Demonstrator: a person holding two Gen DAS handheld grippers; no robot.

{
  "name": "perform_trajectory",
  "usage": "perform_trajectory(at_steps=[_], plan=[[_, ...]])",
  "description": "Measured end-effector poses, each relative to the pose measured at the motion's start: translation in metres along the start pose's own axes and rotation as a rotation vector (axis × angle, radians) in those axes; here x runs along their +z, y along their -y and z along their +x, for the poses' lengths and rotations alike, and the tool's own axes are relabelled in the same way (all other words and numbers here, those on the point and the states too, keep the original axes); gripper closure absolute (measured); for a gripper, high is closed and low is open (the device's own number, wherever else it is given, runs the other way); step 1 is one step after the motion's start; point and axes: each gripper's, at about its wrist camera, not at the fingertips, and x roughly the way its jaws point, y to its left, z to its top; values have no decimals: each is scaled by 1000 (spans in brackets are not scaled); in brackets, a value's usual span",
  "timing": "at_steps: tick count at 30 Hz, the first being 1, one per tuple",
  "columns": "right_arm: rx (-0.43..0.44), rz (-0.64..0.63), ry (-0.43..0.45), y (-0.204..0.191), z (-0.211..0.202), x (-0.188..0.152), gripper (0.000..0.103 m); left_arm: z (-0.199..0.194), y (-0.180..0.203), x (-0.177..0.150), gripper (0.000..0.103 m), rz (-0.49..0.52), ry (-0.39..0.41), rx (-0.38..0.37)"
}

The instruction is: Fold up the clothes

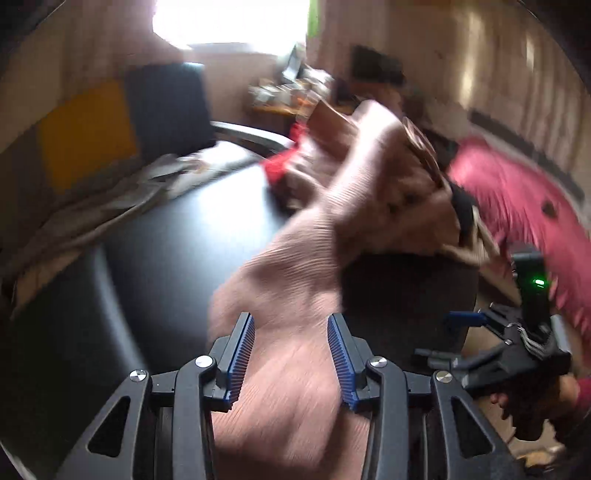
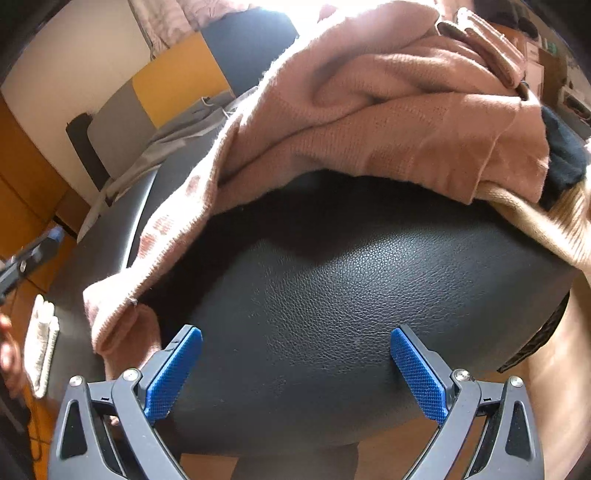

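Black-framed left gripper [image 1: 290, 332] and right gripper [image 2: 295, 354], ribbed blue pads, silver screws.

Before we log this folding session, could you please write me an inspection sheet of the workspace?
Surface: black grained leather-look top, bare in front of the right gripper.
Job's things: pink ribbed knit garment, rumpled, its long end running between the left gripper's pads; a beige knit piece and a black cloth beside it.
Clutter: red fabric behind the heap; grey cloth at the far edge.
Grippers: left gripper open, pads clear of the knit; right gripper open and empty.
Cables: nothing seen.
Surroundings: bright window, yellow and dark panels, blurred.
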Motion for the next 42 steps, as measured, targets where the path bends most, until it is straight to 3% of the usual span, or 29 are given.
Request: perform_trajectory(at_steps=[3,6,9,16,17,20,25,31,36,37,42], plan=[[-28,-43,-2,2,0,3,0,36,15,34,62,49,-27,-50],[-40,-73,2,8,-3,8,0,66,10,64,61,30,-50,-85],[-42,-105,12,16,-2,11,0,105,-12,97,60,-93,-98,-172],[-61,-209,51,24,1,16,0,181,-17,116,60,-156,-233,-161],[-62,-219,54,27,0,16,0,188,-17,112,67,-160,-252,-142],[-62,-228,63,34,-5,15,0,184,-32,88,89,-273,-235,-155],[-59,-219,60,42,-12,20,0,137,-59,33,92,-439,-177,-178],[-56,-160,38,56,-21,28,0,51,-95,-77,93,-686,-132,-197],[-81,-196,2,38,-21,18,0,-14,-102,-157,93,-778,-125,-102],[-86,-214,-8,28,-19,14,0,-22,-104,-170,98,-804,-125,-89],[-26,-318,-81,10,-23,-4,0,-73,-112,-229,98,-939,-65,-19]])
